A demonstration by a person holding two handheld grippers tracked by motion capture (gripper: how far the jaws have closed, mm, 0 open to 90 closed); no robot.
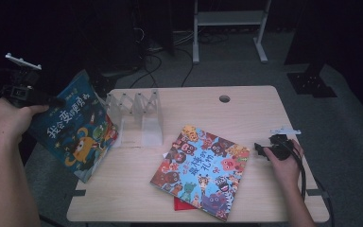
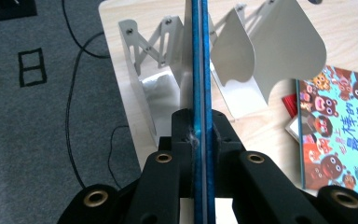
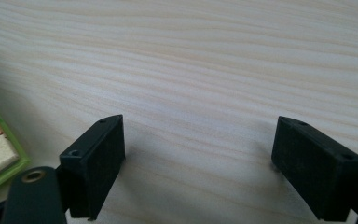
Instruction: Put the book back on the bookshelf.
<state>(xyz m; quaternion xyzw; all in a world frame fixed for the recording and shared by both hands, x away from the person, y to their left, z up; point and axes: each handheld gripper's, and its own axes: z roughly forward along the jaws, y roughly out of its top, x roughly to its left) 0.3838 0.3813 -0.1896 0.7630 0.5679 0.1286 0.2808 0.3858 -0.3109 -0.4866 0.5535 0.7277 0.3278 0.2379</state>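
A blue picture book (image 1: 78,130) with a cartoon cover hangs tilted in the air over the table's left edge, and my left gripper (image 1: 52,100) is shut on its upper left part. In the left gripper view the book (image 2: 200,56) runs edge-on between the closed jaws of my left gripper (image 2: 200,126), pointing toward the white folding book rack (image 2: 279,42). The rack (image 1: 137,118) stands on the table just right of the book. My right gripper (image 1: 260,151) rests low on the table at the right. Its jaws (image 3: 198,154) are open, with only bare wood between them.
A second colourful picture book (image 1: 201,170) lies flat at the table's middle front with a red item (image 1: 179,204) poking out under it. Its green-edged corner (image 3: 0,154) sits left of the right jaws. The table (image 1: 246,109) has a cable hole (image 1: 224,99). Cables and a frame stand behind.
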